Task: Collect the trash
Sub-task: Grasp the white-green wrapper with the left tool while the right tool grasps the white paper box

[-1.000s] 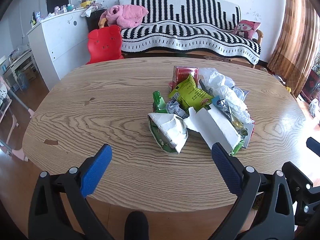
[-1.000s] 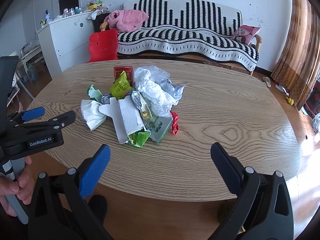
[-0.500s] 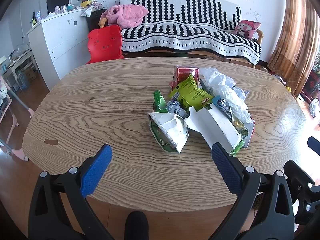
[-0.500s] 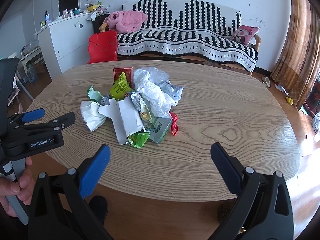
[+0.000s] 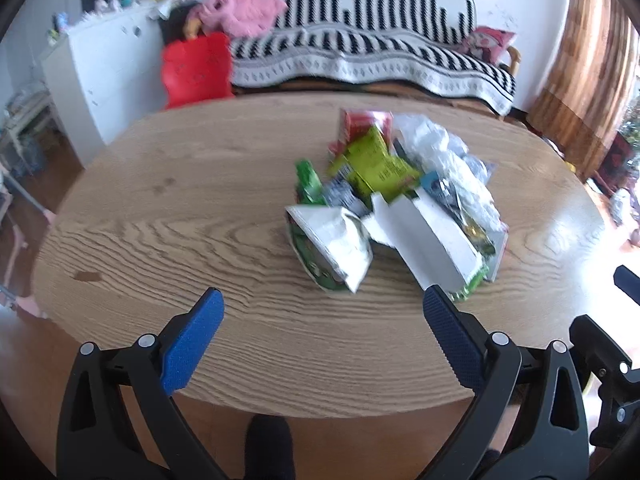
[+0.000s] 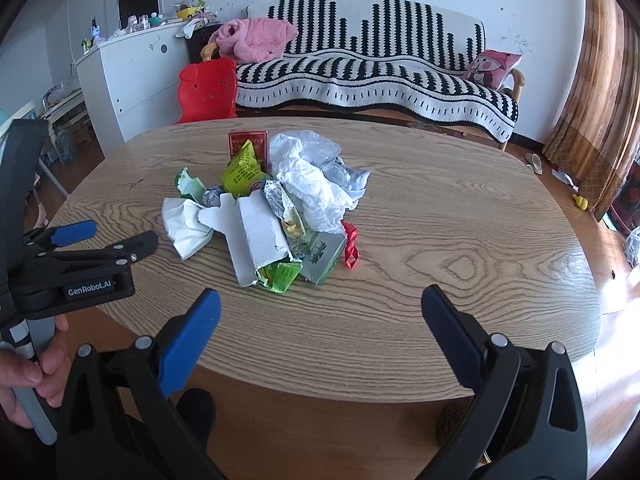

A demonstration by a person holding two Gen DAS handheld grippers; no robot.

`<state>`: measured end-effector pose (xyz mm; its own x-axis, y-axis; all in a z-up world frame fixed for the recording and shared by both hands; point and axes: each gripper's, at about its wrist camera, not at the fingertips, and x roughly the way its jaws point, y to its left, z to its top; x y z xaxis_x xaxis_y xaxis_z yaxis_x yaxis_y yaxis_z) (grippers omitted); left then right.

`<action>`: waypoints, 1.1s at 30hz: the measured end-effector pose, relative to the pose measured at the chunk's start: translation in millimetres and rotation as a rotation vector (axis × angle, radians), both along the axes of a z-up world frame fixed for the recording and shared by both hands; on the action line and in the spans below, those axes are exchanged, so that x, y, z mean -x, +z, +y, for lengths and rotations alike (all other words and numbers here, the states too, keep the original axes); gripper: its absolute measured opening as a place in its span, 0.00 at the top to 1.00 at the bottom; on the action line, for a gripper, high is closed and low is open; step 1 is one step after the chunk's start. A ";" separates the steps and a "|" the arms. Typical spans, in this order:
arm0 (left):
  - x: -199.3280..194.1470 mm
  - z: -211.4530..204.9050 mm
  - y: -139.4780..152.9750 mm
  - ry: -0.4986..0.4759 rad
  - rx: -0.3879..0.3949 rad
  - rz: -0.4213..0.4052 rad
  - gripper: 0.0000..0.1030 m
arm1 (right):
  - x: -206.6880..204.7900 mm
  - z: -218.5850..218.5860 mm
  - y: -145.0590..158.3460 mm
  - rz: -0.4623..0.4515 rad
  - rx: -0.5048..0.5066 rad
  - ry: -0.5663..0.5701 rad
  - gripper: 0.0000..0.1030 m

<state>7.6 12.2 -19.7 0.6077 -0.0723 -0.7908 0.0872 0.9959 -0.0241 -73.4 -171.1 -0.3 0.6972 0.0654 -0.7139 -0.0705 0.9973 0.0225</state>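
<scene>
A pile of trash (image 5: 396, 196) lies on the oval wooden table (image 5: 200, 232): a white torn carton (image 5: 432, 236), a crumpled silver-lined bag (image 5: 332, 240), a yellow-green wrapper (image 5: 376, 164), a red box (image 5: 364, 124) and white plastic (image 5: 436, 140). The pile also shows in the right wrist view (image 6: 276, 208), with a red ribbon (image 6: 351, 244) at its right. My left gripper (image 5: 320, 320) is open and empty above the table's near edge, short of the pile. My right gripper (image 6: 320, 316) is open and empty near the front edge. The left gripper shows from the side in the right wrist view (image 6: 100, 248).
A striped sofa (image 6: 376, 64) with a pink blanket (image 6: 256, 38) stands behind the table. A red child's chair (image 6: 208, 90) and a white cabinet (image 6: 128, 76) are at the back left. A brown curtain (image 6: 600, 92) hangs on the right.
The left wrist view has shifted and blurred; the left gripper moves slightly toward the pile. The right gripper has edged a little closer to the table. Both stay open.
</scene>
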 end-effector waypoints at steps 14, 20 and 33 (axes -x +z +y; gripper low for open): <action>-71.7 4.6 -46.9 0.056 0.061 0.130 0.36 | -6.8 9.1 -9.5 0.038 0.030 0.038 0.06; -60.5 15.4 -26.5 0.057 0.080 0.125 0.82 | -26.0 19.3 -24.4 0.079 0.030 0.073 0.06; -37.1 52.1 12.5 0.063 0.108 0.038 0.83 | -101.8 72.3 -62.8 0.127 0.119 0.139 0.19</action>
